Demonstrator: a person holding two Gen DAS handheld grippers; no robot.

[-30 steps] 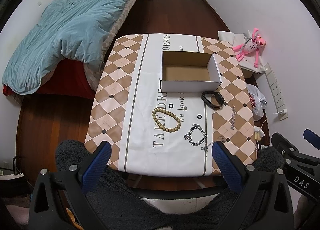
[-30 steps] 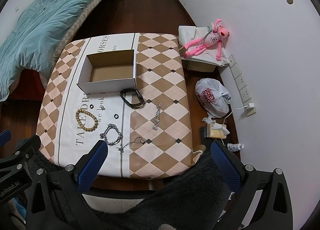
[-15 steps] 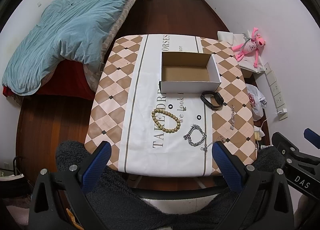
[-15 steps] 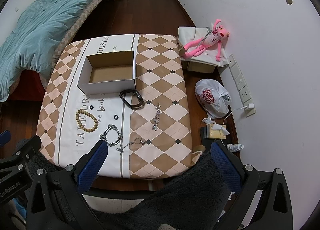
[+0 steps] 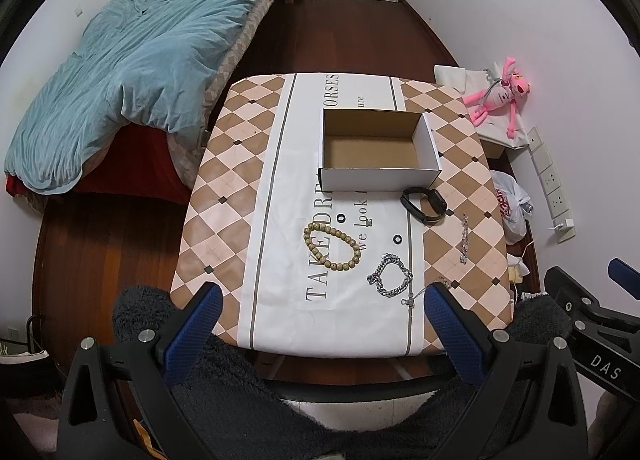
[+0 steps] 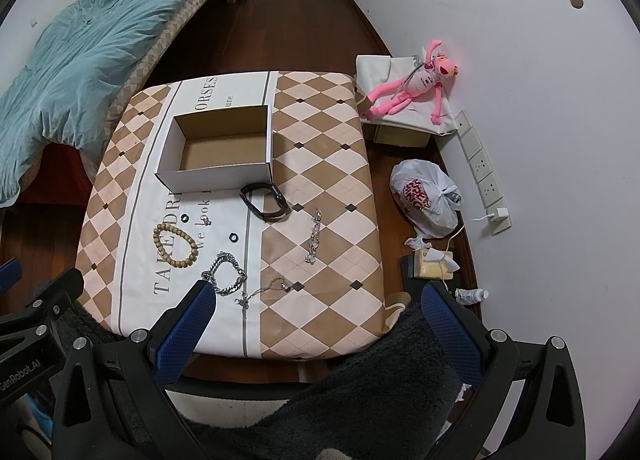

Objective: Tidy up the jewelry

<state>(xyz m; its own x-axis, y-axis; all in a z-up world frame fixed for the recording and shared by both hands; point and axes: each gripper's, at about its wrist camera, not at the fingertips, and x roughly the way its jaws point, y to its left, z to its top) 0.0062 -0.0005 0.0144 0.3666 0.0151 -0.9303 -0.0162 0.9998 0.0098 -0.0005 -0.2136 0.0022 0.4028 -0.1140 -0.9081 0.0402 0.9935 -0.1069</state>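
Note:
An empty cardboard box [image 5: 376, 148] [image 6: 218, 154] stands open on the chequered table [image 5: 224, 196] [image 6: 332, 260]. In front of it lie a black band [image 5: 424, 204] [image 6: 264, 200], a wooden bead bracelet [image 5: 332, 246] [image 6: 176, 246], a chunky silver chain bracelet [image 5: 390, 280] [image 6: 224, 274], a thin silver chain [image 5: 464, 238] [image 6: 315, 236], a thin necklace [image 6: 264, 292] and two small black rings [image 5: 397, 239] [image 6: 233, 237]. My left gripper [image 5: 320, 300] and right gripper [image 6: 316, 300] hover open above the table's near edge, holding nothing.
A bed with a blue duvet [image 5: 132, 72] stands left of the table. A pink plush toy [image 6: 412, 86] on a white bag, a plastic bag [image 6: 426, 200] and wall sockets [image 6: 480, 168] sit at the right. Dark fuzzy fabric [image 5: 248, 400] lies under the grippers.

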